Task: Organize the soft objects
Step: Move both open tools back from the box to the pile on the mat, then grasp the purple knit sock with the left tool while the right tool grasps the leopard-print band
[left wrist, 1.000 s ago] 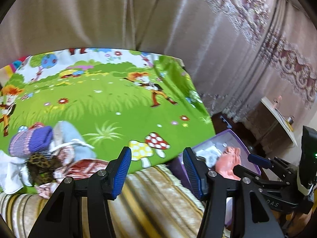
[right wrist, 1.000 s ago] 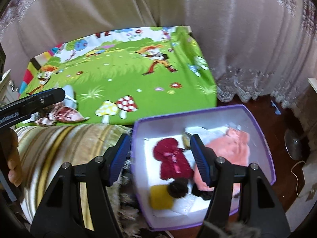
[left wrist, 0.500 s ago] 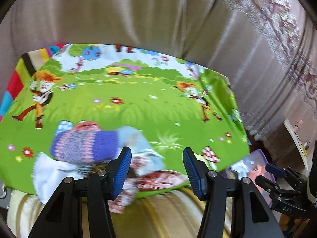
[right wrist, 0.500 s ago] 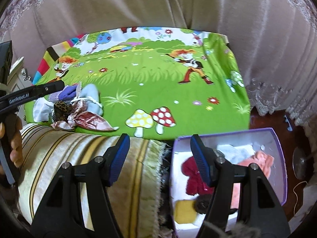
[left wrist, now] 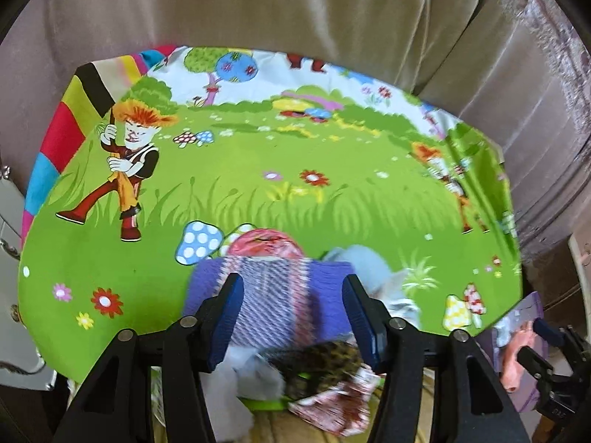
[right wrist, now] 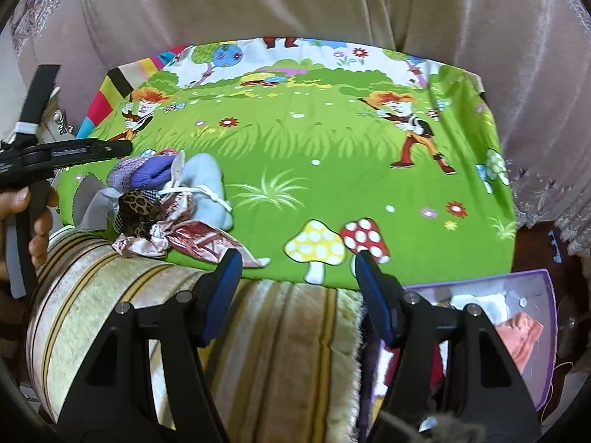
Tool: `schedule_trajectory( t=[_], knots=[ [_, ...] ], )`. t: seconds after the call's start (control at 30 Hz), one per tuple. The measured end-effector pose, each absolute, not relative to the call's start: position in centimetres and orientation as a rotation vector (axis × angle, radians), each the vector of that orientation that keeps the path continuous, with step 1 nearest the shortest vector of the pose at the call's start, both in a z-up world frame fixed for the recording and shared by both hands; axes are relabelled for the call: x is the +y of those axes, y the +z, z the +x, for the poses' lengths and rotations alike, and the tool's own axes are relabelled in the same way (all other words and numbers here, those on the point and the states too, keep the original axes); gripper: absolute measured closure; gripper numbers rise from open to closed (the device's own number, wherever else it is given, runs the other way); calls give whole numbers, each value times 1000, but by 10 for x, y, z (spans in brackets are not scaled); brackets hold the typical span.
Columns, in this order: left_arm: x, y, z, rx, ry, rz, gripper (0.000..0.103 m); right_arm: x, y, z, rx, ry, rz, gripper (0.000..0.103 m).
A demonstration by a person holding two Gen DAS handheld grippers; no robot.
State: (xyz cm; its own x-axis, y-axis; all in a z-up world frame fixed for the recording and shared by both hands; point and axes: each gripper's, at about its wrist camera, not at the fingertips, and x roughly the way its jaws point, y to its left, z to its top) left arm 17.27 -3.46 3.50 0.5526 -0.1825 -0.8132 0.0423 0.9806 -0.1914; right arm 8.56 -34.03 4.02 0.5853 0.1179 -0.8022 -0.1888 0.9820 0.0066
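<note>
Hovering wide open and empty, the left claw [left wrist: 291,317] is straddling the purple knitted sock [left wrist: 273,295], lying crosswise just ahead.

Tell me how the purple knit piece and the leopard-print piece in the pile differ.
The purple knit piece is striped purple and pink; the leopard-print piece is spotted brown and black. The knit piece lies at the pile's far side, the leopard-print piece nearer the bed's edge. The knit piece looks larger. Both lie ungripped.
</note>
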Motion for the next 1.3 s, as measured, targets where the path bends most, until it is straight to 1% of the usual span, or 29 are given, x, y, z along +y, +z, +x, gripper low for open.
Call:
schedule_trajectory(
  t=[0.17,0.23,0.33,0.4,0.47,0.5,0.57,0.67,0.93,1.3],
  knots=[
    [-40,8,186,1053,-124,-85,35,-321,35,96,943,217,-101,36],
    [-41,-2,187,1068,-117,-60,33,-314,32,100,949,231,-106,36],
    [-41,-9,190,1080,-134,-70,34,-303,29,105,961,255,-113,36],
    [-40,-13,192,1085,-151,-73,42,-293,26,108,971,279,-118,36],
    [-38,-15,193,1087,-162,-90,59,-284,23,110,980,301,-116,36],
    [-36,-15,192,1081,-169,-106,62,-279,22,111,983,313,-116,36],
    [-31,-14,190,1063,-192,-148,75,-269,20,111,991,337,-120,36],
    [-25,-11,187,1034,-212,-197,83,-253,16,111,1003,369,-130,36],
    [-11,1,179,950,-263,-295,94,-225,9,114,1021,422,-156,36],
    [16,20,165,804,-252,-406,94,-187,0,124,1024,486,-223,36]
  ],
)
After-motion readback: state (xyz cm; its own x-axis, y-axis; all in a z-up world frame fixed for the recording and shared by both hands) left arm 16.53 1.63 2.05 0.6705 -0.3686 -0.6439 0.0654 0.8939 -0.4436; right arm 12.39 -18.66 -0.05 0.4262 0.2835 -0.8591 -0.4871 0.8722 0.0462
